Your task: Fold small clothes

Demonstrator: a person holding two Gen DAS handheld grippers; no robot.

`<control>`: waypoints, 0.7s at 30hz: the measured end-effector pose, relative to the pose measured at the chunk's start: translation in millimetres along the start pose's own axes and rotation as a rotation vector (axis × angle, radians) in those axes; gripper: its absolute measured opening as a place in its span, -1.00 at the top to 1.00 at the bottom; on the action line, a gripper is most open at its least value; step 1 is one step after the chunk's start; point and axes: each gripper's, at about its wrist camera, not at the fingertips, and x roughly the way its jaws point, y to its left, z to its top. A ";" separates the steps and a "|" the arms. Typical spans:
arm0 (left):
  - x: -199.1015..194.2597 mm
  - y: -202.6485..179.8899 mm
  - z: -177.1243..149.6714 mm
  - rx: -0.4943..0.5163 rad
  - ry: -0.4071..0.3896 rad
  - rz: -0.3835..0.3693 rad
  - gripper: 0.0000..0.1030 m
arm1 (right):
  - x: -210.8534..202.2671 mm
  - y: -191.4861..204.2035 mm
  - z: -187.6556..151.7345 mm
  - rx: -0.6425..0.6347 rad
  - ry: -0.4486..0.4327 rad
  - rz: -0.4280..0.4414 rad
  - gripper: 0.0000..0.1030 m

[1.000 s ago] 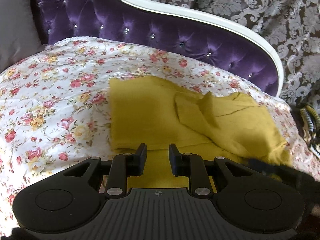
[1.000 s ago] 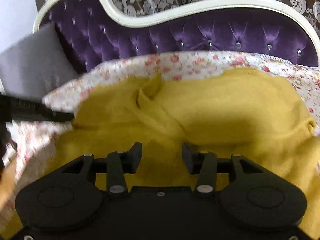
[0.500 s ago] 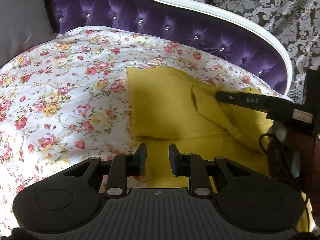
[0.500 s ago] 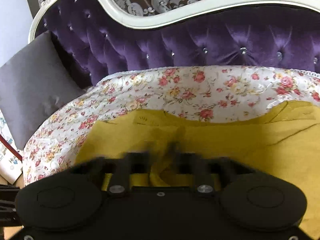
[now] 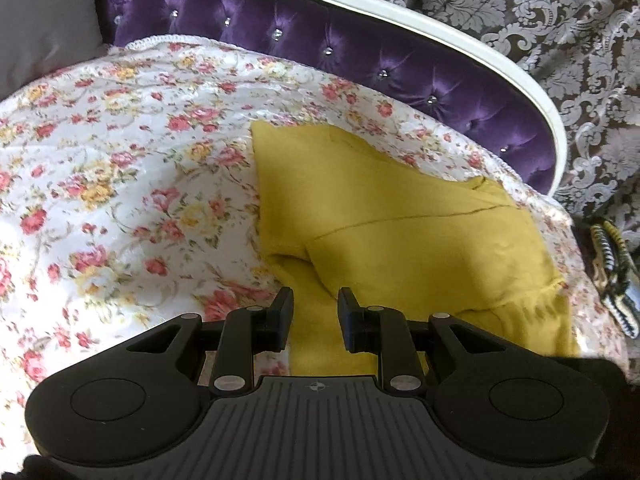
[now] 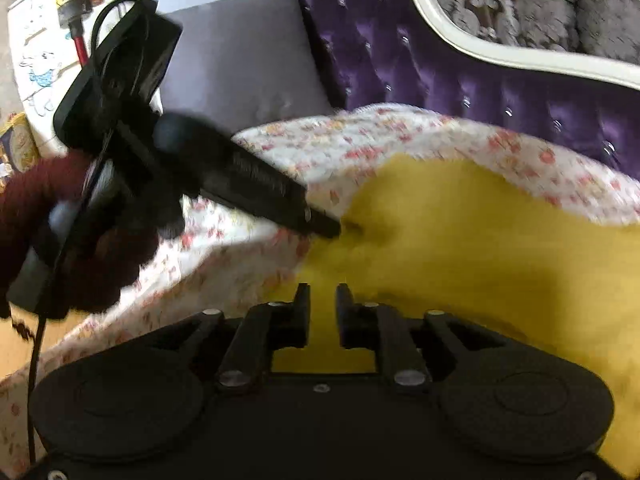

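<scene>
Lying across the floral bedspread (image 5: 120, 184), the mustard-yellow garment (image 5: 400, 232) sat toward the right side of the bed in the left wrist view, partly folded, with one layer lapped over another and a crease running across its middle. Its far corner reached close to the purple tufted headboard (image 5: 312, 40), which had a cream curved frame. A grey cushion (image 6: 240, 56) leaned against the headboard at the far left end.

The left hand-held gripper (image 5: 314, 308) hovered low over the garment's near edge with its jaws set at a narrow gap; yellow cloth showed behind the gap, but whether the pads pinched any of it could not be told. In the right wrist view its tip met the garment's left edge, and a dark red knitted sleeve (image 6: 24, 216) showed behind it.

The right hand-held gripper (image 6: 323, 304) was over the near part of the garment, its jaws narrow and opening. Yellow fabric filled the gap behind them, though the view was blurred and no pad could be seen pressing on the cloth.

A patterned damask curtain (image 5: 560, 40) hung behind the headboard.
</scene>
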 end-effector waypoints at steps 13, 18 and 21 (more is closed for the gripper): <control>38.8 -15.3 10.6 -0.009 0.062 0.007 0.52 | -22.9 -50.0 -35.3 0.215 -0.021 -0.153 0.03; 19.8 -24.4 18.4 0.030 -0.030 0.058 0.51 | -25.5 -50.6 -37.1 0.232 -0.042 -0.137 0.01; 17.2 -30.9 20.7 0.094 -0.064 0.099 0.32 | -26.0 -53.2 -39.5 0.247 -0.049 -0.126 0.01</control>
